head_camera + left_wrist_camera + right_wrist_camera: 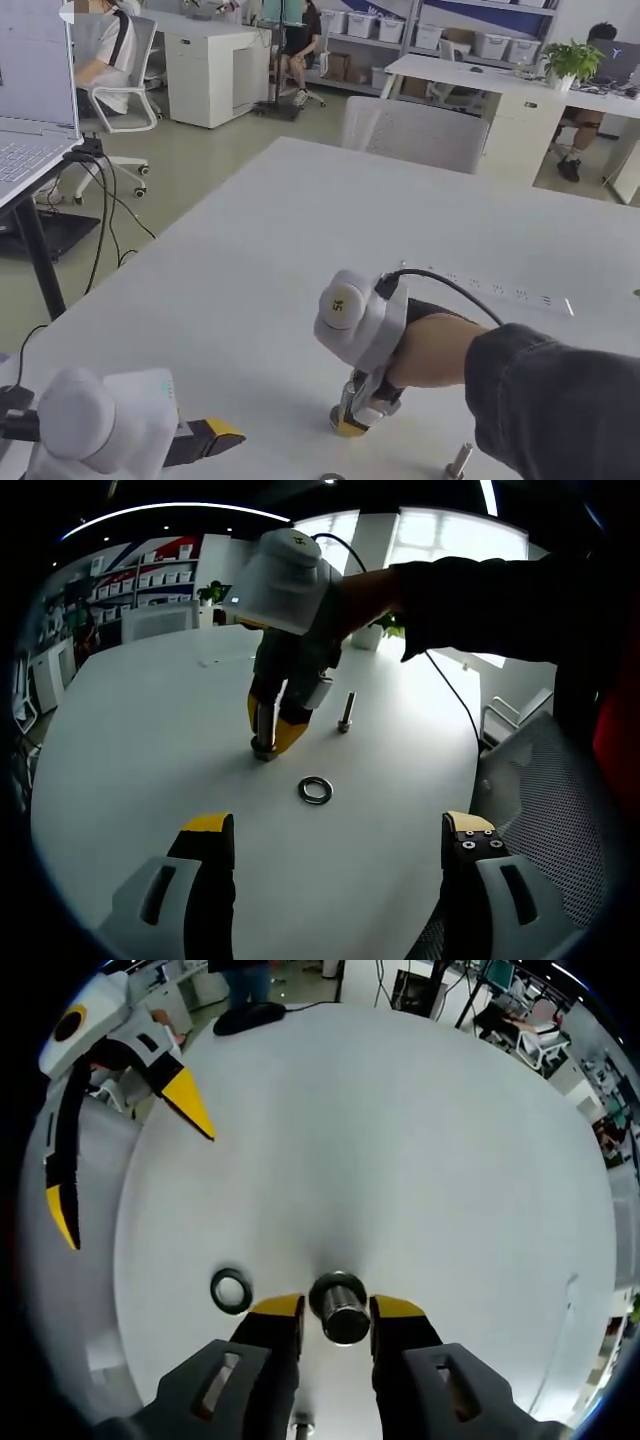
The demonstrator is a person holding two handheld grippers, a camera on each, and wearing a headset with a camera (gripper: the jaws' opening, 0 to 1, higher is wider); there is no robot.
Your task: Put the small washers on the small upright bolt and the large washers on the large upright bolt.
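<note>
Although jaws of the right gripper [337, 1306] flank the cylindrical metal large bolt [340, 1312], lower centre, clamping cannot be told; the left gripper [340, 825] gapes; the ring-shaped washer [332, 477] is cropped at the head view's bottom edge.

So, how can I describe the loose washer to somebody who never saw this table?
On the white table, find the right claw around the thick bolt. Beside it lies the washer, touching neither that bolt nor the thin bolt. It alone is a flat dark ring; its neighbours stand upright.
</note>
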